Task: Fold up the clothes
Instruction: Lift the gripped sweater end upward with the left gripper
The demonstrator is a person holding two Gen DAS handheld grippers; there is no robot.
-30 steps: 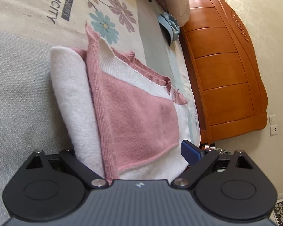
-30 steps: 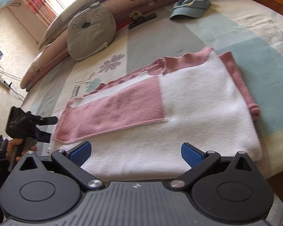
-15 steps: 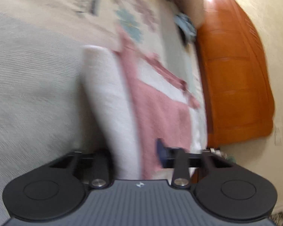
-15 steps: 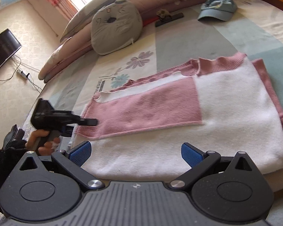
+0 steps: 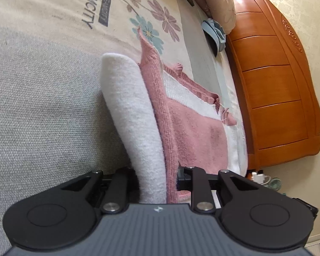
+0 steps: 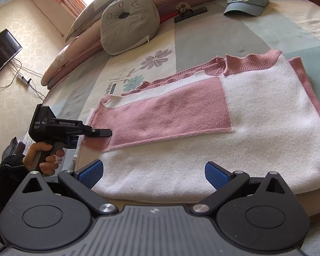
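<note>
A second ago my left hand-held gripper (image 5: 155, 179) stood wide over the sweater's (image 6: 234, 132) edge; its jaws have just been closing and now pinch the thick white fold and the pink knitted layer together at the sweater's end. Seen from the right wrist view, that gripper has come in from beside the bed (image 6: 213, 36) to reach the pink sleeve (image 6: 170, 117), my hand (image 6: 42, 155) wrapped round its grip. My right hand-held gripper (image 6: 152, 171) is released, its blue ribbed pads spread apart above the near white hem, touching nothing I can make out; the sweater sits a little further right in its view than before. The sweater lies flat on the bed, fluffy white wool with a pink rectangular sleeve folded across it and a ribbed pink collar. The bedspread is a coarse weave in grey, cream and pale green blocks with printed flowers. Beyond lie a round grey cushion (image 6: 128, 23) with a stitched face, a soft blue cap (image 6: 245, 2) and a glossy orange wooden footboard (image 5: 273, 89) with curved panels
</note>
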